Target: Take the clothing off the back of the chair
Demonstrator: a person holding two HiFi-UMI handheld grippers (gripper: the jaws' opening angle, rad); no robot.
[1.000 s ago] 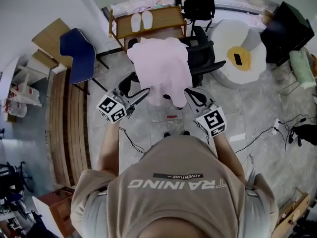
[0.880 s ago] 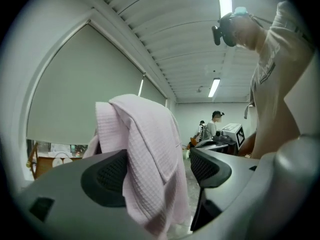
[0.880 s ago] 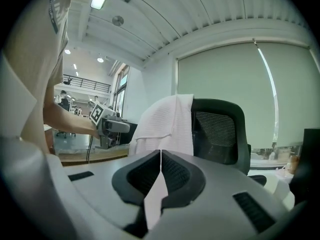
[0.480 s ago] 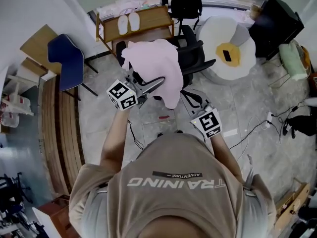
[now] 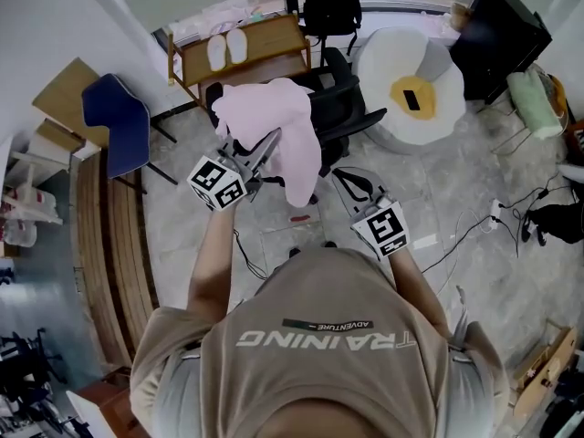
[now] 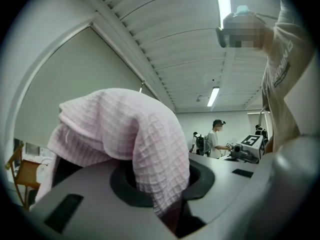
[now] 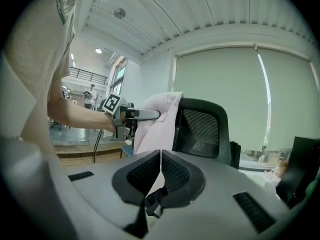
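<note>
A pink waffle-knit garment (image 5: 274, 130) is draped over the back of a black office chair (image 5: 351, 108). My left gripper (image 5: 269, 146) reaches into the garment's near left edge. In the left gripper view a fold of the pink fabric (image 6: 125, 129) runs down between the jaws, which are closing and pinch it; my left gripper (image 6: 162, 184) is largely covered by cloth. My right gripper (image 5: 347, 176) hangs in front of the chair, right of the garment, shut and empty. In the right gripper view my right gripper (image 7: 160, 156) faces the garment (image 7: 157, 119), the chair back (image 7: 202, 129) and the left gripper (image 7: 150, 115).
A blue chair (image 5: 114, 121) stands at the left by a wooden bench (image 5: 242, 48) with white slippers. A white egg-shaped cushion (image 5: 411, 89) lies right of the office chair. Cables (image 5: 474, 235) trail on the floor at the right. Other people stand far off in the room.
My left gripper has moved up to the garment's left edge and closed on a fold, bunching the cloth. The right gripper has hardly shifted.
</note>
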